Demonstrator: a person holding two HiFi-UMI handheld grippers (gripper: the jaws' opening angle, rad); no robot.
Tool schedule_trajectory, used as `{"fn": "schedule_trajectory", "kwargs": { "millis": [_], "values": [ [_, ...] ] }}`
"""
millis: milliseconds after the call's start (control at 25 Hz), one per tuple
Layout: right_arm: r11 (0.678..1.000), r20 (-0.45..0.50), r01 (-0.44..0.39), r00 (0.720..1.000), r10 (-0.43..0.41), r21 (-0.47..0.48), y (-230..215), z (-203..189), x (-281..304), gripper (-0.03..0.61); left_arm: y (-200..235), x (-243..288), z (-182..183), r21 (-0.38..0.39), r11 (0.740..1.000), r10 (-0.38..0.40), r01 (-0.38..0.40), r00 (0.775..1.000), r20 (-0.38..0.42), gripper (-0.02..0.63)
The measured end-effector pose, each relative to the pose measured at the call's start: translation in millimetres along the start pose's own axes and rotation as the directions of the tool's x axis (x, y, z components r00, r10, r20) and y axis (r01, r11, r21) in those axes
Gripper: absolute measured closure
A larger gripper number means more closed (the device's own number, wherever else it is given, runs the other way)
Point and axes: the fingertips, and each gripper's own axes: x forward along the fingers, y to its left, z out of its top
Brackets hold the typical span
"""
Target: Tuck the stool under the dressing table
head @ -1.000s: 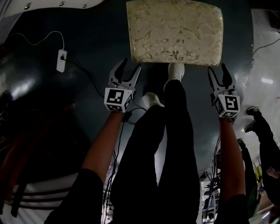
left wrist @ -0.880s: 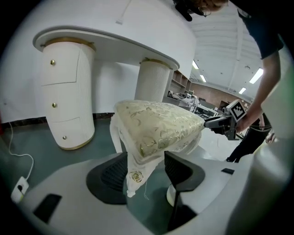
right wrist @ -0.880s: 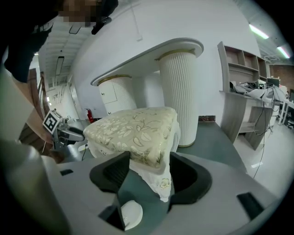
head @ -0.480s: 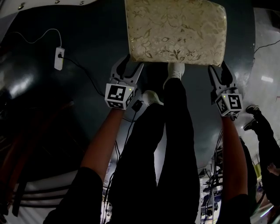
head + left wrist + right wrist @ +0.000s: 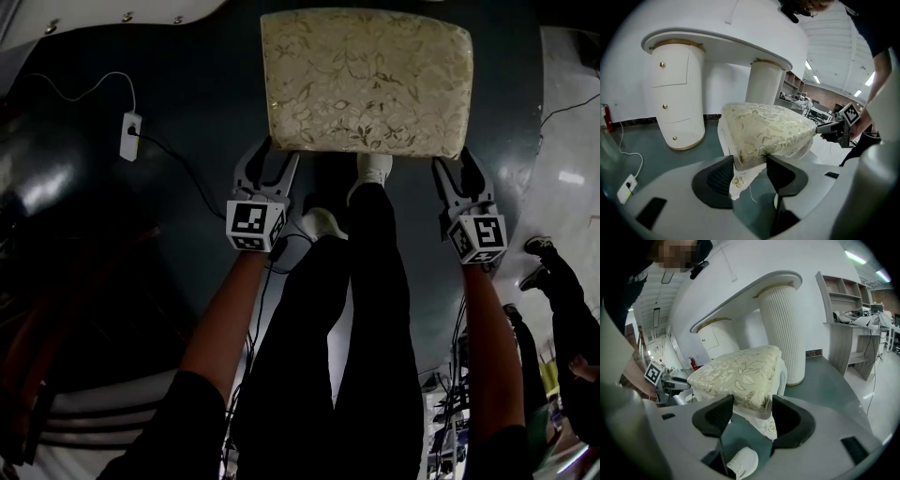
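Observation:
The stool (image 5: 366,80) has a cream floral cushion and stands on the dark green floor, just in front of me. My left gripper (image 5: 270,161) holds its near left corner. In the left gripper view the cushion corner (image 5: 754,140) fills the gap of the left gripper (image 5: 750,161), with both jaws against it. My right gripper (image 5: 457,169) grips the near right corner the same way; the stool (image 5: 736,373) sits wedged in the right gripper (image 5: 752,404). Beyond the stool stands the white dressing table (image 5: 717,44), on two rounded pedestals (image 5: 785,329) with an open bay between them.
A white power strip (image 5: 129,136) with its cable lies on the floor to the left. The person's legs and white shoes (image 5: 375,167) are right behind the stool. A grey shelf unit (image 5: 843,296) stands right of the dressing table. Another person's feet (image 5: 544,248) are at the right.
Both grippers moved forward from just short of the stool onto its near corners, and their jaws have come in against the cushion. The stool sits slightly further left in view.

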Motion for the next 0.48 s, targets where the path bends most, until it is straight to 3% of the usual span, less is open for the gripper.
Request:
{"fn": "schedule_trajectory", "kwargs": {
  "millis": [320,480],
  "values": [
    [0.999,0.025,0.050,0.998,-0.050,-0.010,-7.0,-3.7,3.1,0.325,-1.9,1.7,-0.6,-0.014,0.996,0.092,-0.092,0.996,-0.015,0.399],
    [0.998,0.090,0.069,0.994,-0.068,-0.009,-6.6,-12.0,5.7,0.325,0.7,3.1,1.0,0.051,0.991,0.125,-0.126,0.992,0.019,0.399]
  ]
}}
